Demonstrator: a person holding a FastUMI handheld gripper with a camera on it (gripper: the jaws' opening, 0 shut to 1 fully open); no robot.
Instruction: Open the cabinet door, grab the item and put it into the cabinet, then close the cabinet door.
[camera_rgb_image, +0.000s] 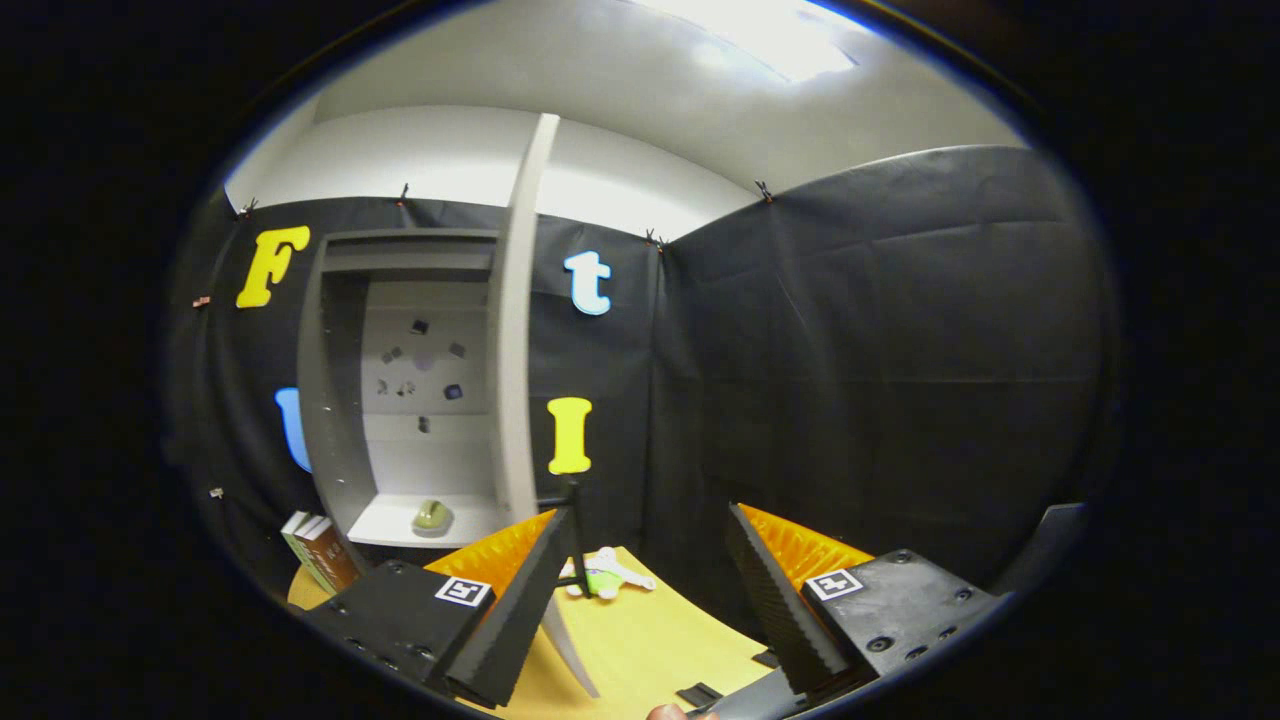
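Two fingers (650, 600) sit closest to the cam, spread wide apart w/ nothing between them. Below them is the yellow tabletop (650, 640).

Just ahead of the fingers, near the far edge of the tabletop, lies a small toy (605, 575), white w/ a bit of green. I think that's the item to grab, but it's small & partly hidden by the left finger, so can't tell its exact shape.

It looks light & prob soft, like a little stuffed thing. Should squash a bit, not break. Best spot to pinch: the fat middle part, not the thin white arms, cuz those may flop or slip out.

Beyond the toy stands the grey cabinet (340, 420) at the back edge of the tabletop. Its door (515, 350) is swung open, edge-on to the cam. On the bottom shelf sits a small green round thing (432, 516) already.

Some books (320, 550) lean at the left edge of the tabletop, beside the cabinet.

So door part looks done; grab comes next.
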